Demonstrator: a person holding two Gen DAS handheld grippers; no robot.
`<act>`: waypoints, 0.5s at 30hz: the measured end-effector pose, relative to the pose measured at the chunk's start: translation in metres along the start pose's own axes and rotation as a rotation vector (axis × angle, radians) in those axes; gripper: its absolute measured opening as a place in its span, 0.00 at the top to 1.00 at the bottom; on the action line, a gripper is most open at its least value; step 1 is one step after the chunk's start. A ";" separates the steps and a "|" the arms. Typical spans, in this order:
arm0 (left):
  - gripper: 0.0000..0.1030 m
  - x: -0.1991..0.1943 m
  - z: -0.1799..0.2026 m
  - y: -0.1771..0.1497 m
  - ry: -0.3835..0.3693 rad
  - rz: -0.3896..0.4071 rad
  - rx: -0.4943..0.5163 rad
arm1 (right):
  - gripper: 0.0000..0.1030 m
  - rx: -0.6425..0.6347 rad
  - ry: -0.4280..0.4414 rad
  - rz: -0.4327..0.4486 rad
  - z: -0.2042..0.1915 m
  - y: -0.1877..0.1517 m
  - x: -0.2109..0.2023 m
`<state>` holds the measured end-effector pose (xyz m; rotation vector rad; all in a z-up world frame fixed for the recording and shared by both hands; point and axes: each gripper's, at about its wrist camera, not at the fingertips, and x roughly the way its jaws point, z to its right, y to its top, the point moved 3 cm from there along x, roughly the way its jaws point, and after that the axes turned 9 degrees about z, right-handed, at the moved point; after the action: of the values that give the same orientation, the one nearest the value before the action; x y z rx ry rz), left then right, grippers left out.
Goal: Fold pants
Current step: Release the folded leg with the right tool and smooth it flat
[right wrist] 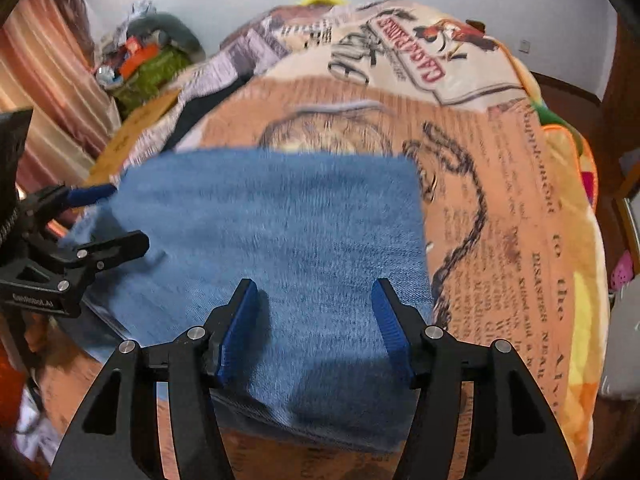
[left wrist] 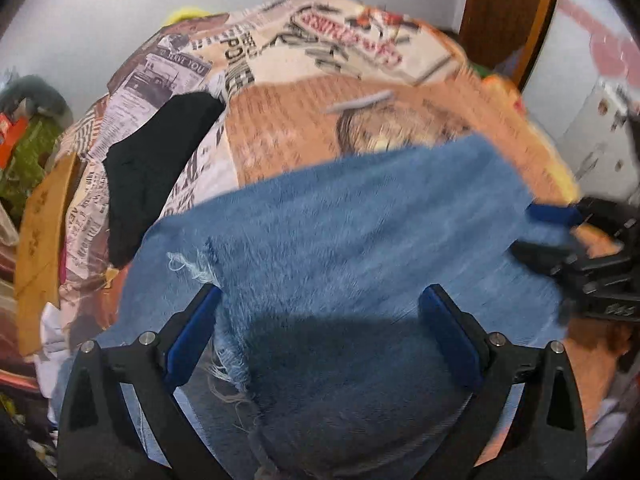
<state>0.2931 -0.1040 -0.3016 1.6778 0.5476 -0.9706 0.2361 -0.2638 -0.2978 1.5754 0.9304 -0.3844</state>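
scene: a bed under a blanket (right wrist: pixel 500 208) printed like old newspaper pages, orange and cream, with my two claws poised above it.
pants: the blue jeans (right wrist: pixel 280 232) lie folded into a rough rectangle across the middle of the blanket, directly under both claws; a frayed, ripped patch (left wrist: pixel 208 264) shows near my left claw's left finger.
my left claw: my left claw (left wrist: pixel 320 300) points steeply down at the denim, jaws spread wide, nothing pinched between the blue pads (left wrist: pixel 448 332); its shadow falls on the cloth below.
my right claw: my right claw (right wrist: pixel 314 292) hangs over the near right part of the jeans, released, jaws parted with only bare denim seen between them; i cannot tell if the tips brush the fabric.
claws together: each claw shows at the edge of the other's view, both at the same side of the folded jeans.
also on the bed: a black garment (left wrist: pixel 156 168) lies beside the far left corner of the jeans.
beyond the bed: a heap of green and orange clutter (right wrist: pixel 148 64) against a pale wall, a striped curtain (right wrist: pixel 52 72) at left.
sharpness: both views are blurred.
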 end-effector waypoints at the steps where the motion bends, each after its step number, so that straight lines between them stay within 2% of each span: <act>1: 0.01 0.000 0.001 -0.004 0.002 0.020 0.015 | 0.45 -0.009 -0.005 0.015 -0.001 -0.002 -0.002; 7: 0.01 -0.005 -0.009 -0.011 -0.015 0.017 -0.033 | 0.43 -0.007 0.001 0.015 0.001 -0.009 -0.010; 15: 0.01 -0.027 -0.026 -0.033 -0.003 0.037 -0.100 | 0.42 0.001 -0.038 0.017 -0.003 -0.018 -0.026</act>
<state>0.2618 -0.0656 -0.2958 1.5913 0.5522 -0.9044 0.2061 -0.2699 -0.2911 1.5706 0.8873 -0.4013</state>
